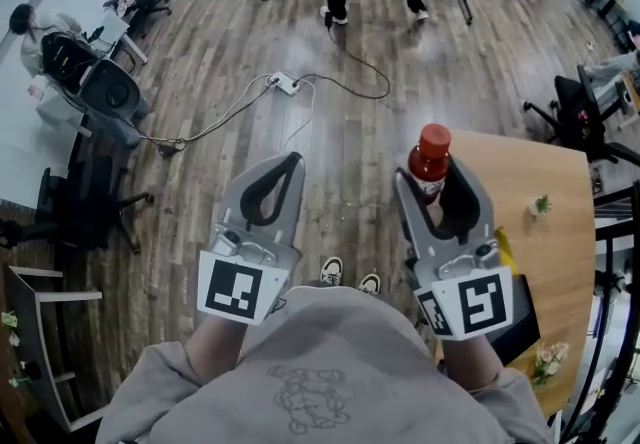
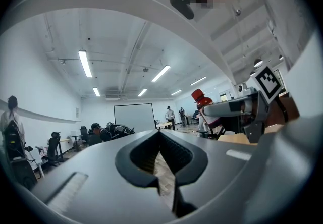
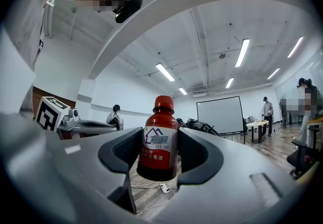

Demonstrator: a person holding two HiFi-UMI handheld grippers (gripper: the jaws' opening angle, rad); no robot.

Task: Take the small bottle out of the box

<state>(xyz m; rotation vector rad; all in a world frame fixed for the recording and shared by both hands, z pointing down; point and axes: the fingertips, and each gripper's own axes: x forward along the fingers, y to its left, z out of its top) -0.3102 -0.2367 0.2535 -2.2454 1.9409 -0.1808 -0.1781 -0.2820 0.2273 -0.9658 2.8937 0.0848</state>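
My left gripper [image 1: 288, 164] is at 9 o'clock in the head view. It is empty, with its two jaws drawn together at the tips. Its own camera shows only a sliver of the wooden floor [image 1: 340, 132] through the slot behind the pads, so it has no part in this step. I would leave it parked well apart from the load. Farther out on the floor, at 12 o'clock from it, a white power strip [image 1: 287, 84] lies among loose cables.

At 3 o'clock from that sits my right gripper [image 1: 432, 182], closed on the small bottle [image 1: 430, 167]. The pads press on either side of the body, and the red cap [image 1: 435, 140] stands clear above them. The bottle is upright and in the air, over the near edge of the round wooden surface [image 1: 545, 192], which spreads away at 3 o'clock. I cannot pick out the box with any certainty (something dark sits under the gripper body, but I can't tell what it is).

By my reading the lift is done and the carry is what matters now. I would hold the squeeze steady and avoid any wrist roll so the bottle does not swing. I would travel slowly, since the pads grip a smooth round body at label height and the base hangs unsupported.

The label [image 3: 160, 140] has a white upper band with a roof-shaped mark in blue and red, and a red lower band with pale characters. None of it is sharp enough for me to read.
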